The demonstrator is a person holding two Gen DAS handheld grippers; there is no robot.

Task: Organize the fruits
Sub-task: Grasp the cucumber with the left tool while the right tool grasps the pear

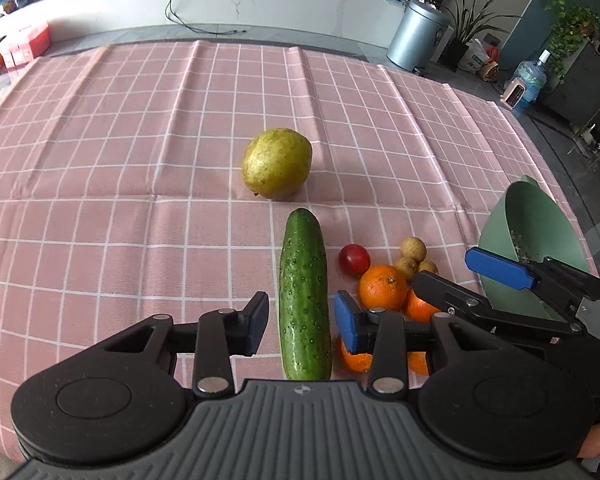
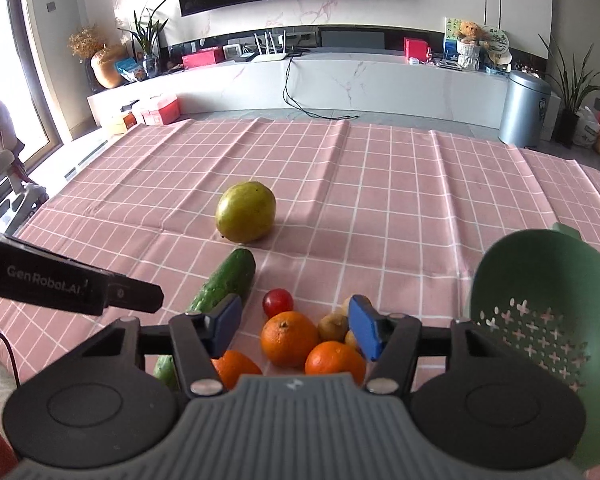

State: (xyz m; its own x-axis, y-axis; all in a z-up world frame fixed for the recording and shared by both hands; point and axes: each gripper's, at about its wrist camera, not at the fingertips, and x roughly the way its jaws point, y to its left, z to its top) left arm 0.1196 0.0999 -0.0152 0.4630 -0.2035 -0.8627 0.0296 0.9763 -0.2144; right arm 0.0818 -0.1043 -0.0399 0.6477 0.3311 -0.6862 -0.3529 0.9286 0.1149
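Left gripper (image 1: 300,326): spread wide, straddling the near half of the cucumber (image 1: 304,296), pads clear of the skin on both sides; nothing grasped.
Right gripper (image 2: 294,330): also spread, poised over the orange cluster at 6 o'clock in its own view; nothing grasped.
Oranges (image 2: 289,338): three, bunched and touching, at 4 o'clock from the cucumber.
Small fruit: red tomato (image 2: 278,301) just beyond the oranges; brownish longan-like balls (image 2: 333,326) touching them at 3 o'clock.
Colander (image 2: 540,320): green, perforated, tilted on its side at 3 o'clock; the likely destination.
Pear (image 1: 277,163): yellow-green, alone at 12 o'clock beyond the cucumber tip, well apart from the rest.
Risk, cucumber: smooth and long; a squeeze near one end could let the far end droop or pivot out.
Risk, cluster: closing on one orange likely to nudge neighbours, sending tomato or longans rolling.
Risk, grippers: working just beside each other; right finger (image 1: 500,269) crosses near the left one, so collision possible.
Risk, colander: tipped, may rock or spill whatever is dropped in.
Hidden: near end of cucumber and lower oranges behind gripper bodies; longan count unclear; colander base cut off; whether colander rests on the cloth or is propped, impossible to tell.
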